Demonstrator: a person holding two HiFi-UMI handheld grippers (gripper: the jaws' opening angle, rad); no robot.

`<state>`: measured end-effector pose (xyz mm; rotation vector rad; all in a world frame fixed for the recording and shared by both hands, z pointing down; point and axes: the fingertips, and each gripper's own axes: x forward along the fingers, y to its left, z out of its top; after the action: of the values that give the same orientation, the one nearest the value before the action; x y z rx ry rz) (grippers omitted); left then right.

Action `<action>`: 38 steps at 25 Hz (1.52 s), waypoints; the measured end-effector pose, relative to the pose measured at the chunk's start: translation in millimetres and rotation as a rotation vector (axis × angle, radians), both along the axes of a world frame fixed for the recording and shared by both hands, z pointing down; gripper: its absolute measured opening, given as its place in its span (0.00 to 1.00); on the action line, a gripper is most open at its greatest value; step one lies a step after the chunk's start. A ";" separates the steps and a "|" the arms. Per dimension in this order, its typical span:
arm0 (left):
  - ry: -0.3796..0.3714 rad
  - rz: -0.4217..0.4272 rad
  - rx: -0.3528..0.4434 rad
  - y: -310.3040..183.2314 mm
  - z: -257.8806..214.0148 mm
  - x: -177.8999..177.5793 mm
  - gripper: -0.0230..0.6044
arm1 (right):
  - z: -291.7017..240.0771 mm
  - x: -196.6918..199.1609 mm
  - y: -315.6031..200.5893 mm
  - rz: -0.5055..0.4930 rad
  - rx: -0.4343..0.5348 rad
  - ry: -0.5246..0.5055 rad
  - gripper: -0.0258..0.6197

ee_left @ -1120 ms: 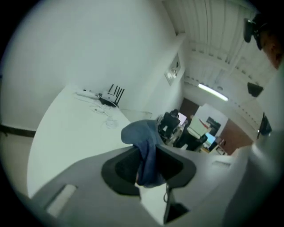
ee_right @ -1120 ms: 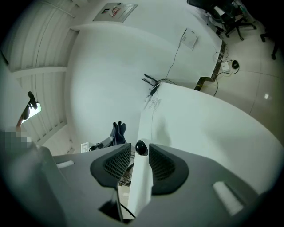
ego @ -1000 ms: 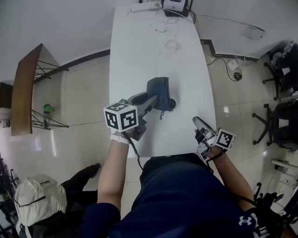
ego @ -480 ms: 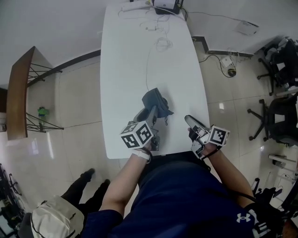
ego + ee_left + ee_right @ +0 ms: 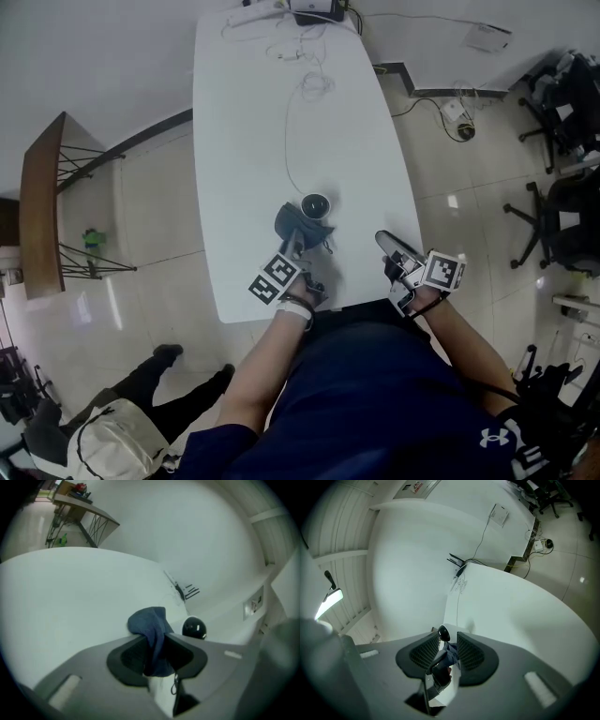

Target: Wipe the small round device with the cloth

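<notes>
The small round device (image 5: pixel 316 204) is seen standing on the near half of the white table (image 5: pixel 244 141); it is black with a pale ring on top, and no writing can be read on it; a thin white cable (image 5: pixel 287 141) is seen leading from it toward the far end. The dark blue cloth (image 5: pixel 298 225) is bunched just beside the device on its near side; whether the two touch cannot be told. The cloth is pinched by the left gripper (image 5: pixel 296 240); in the left gripper view it (image 5: pixel 151 632) is clamped between the narrow-set fingers (image 5: pixel 129 656), and the lower edge of the device (image 5: pixel 194 627) is cut off by one of them. The right gripper (image 5: pixel 385 243) is held well apart from both, at the table's near right edge; its fingers (image 5: pixel 471 653) are set partly apart and have just been closing slightly, with nothing held between them; through their gap the device (image 5: pixel 443 632) is glimpsed. A white logo (image 5: pixel 497 441) is shown on the person's dark top, without legible lettering; a wall sign (image 5: pixel 417 486) is too small to be read.
</notes>
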<state>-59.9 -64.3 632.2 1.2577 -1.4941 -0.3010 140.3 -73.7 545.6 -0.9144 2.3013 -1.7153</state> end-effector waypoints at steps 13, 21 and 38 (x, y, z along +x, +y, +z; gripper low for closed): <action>-1.409 0.690 0.501 -24.7 -139.6 20.3 0.20 | 0.6 5.4 -0.4 0.013 0.006 0.006 0.23; -1.919 1.246 0.698 7.6 -67.2 75.8 0.20 | -4.6 0.5 2.6 0.032 0.016 0.021 0.23; -1.219 1.456 0.407 21.7 -7.4 59.6 0.20 | -4.1 6.2 18.0 0.101 0.034 0.099 0.20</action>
<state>-0.3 -42.6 624.8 2.7276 -0.9311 1.3929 146.5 -55.7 541.4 -1.1126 2.2931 -1.6207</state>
